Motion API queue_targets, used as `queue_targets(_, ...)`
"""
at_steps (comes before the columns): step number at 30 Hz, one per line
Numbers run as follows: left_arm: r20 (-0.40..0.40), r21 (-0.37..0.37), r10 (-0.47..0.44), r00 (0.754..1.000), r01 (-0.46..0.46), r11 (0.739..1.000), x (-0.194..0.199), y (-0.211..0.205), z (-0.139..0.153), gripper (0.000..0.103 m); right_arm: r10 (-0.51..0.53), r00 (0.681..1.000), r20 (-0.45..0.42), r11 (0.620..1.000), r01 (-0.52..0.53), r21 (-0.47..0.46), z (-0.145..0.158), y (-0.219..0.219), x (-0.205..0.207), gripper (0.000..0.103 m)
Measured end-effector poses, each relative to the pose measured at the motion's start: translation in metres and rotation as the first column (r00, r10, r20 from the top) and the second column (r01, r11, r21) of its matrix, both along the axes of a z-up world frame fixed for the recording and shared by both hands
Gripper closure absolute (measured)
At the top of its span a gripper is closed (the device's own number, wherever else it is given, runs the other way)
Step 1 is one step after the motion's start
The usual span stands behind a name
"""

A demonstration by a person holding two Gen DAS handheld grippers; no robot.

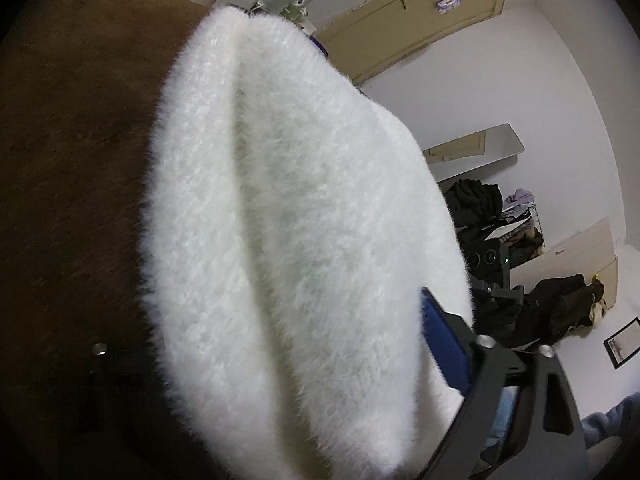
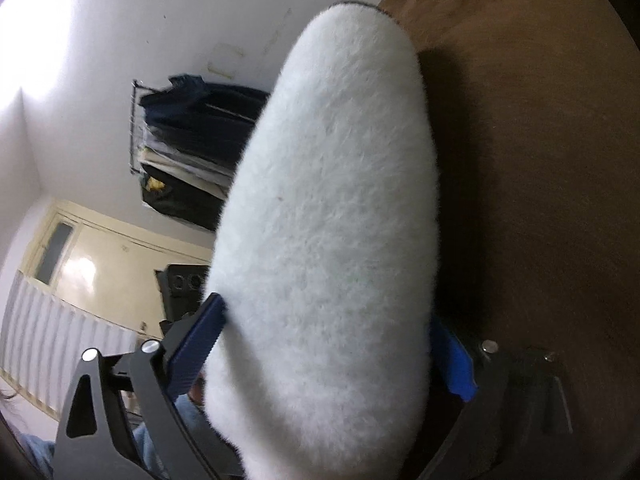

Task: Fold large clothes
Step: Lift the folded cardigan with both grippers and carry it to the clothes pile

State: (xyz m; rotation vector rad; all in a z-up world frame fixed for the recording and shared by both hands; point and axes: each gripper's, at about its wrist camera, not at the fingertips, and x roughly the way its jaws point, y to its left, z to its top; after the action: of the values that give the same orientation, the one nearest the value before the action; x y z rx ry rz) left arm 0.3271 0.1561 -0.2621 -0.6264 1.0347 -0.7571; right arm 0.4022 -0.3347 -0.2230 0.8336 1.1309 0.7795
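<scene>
Both grippers, left gripper [image 1: 280, 360] and right gripper [image 2: 328, 344], clamp the fluffy white garment [image 1: 304, 216] over the brown counter [image 1: 72, 160], probably hiding clothes racks [image 2: 192, 136] behind.

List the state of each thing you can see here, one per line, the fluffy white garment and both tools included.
Fluffy white knit garment: bunched into a thick fold, lifted, gripped at both ends.
Left tool: shut on the garment; only one blue-padded finger visible.
Right tool: shut on the garment, blue pads on either side.
Brown tabletop: bare where visible.
Cream door: closed.
Wire rack: filled with dark clothes.
</scene>
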Motion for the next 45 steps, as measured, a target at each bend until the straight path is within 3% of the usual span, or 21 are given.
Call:
queue_targets(2, 0.01, -0.001, 0.002, 1.0, -0.002, 1.0, -0.004, -0.001, 0.0, 0.029, -0.007, 1.0, 0.006, 0.999, 0.008, -0.032, 0.002, 0.001, -0.001, 0.017)
queue_targets(4, 0.022, 0.004, 0.001, 1.0, -0.001, 1.0, -0.009, -0.003, 0.001, 0.036, -0.013, 1.0, 0.014, 0.998, 0.014, -0.055, 0.005, 0.002, -0.004, 0.035)
queue_targets(10, 0.06, 0.011, -0.002, 0.998, 0.001, 1.0, -0.014, -0.011, 0.021, 0.049, -0.02, 1.0, 0.019, 0.999, 0.021, -0.027, 0.015, -0.002, -0.007, 0.047)
queue_targets(11, 0.073, 0.013, -0.002, 0.997, 0.001, 1.0, -0.014, -0.013, 0.026, 0.05, -0.019, 0.999, 0.04, 1.0, 0.019, -0.01, 0.021, -0.004, -0.008, 0.048)
queue_targets(12, 0.079, 0.008, -0.004, 0.997, 0.004, 1.0, -0.014, -0.017, 0.031, 0.051, -0.007, 0.995, 0.095, 0.997, 0.001, 0.072, 0.029, -0.005, -0.009, 0.05)
queue_targets(18, 0.134, 0.016, -0.004, 0.991, 0.002, 1.0, -0.025, -0.025, 0.064, 0.052, 0.013, 0.98, 0.197, 0.999, -0.02, 0.034, 0.072, -0.007, -0.011, 0.052)
queue_targets(26, 0.231, 0.038, 0.025, 0.973, -0.035, 0.999, -0.057, -0.004, 0.121, 0.052, 0.023, 0.961, 0.275, 0.997, -0.043, 0.068, 0.115, -0.004, -0.026, 0.052)
queue_targets(30, 0.217, 0.043, 0.052, 0.975, -0.063, 0.997, -0.07, 0.001, 0.137, 0.052, 0.039, 0.958, 0.283, 0.995, -0.062, 0.072, 0.13, 0.012, -0.036, 0.052)
queue_targets(45, 0.233, 0.078, 0.111, 0.966, -0.133, 0.988, -0.105, 0.036, 0.168, 0.052, 0.103, 0.953, 0.286, 0.985, -0.137, 0.101, 0.149, 0.05, -0.039, 0.052)
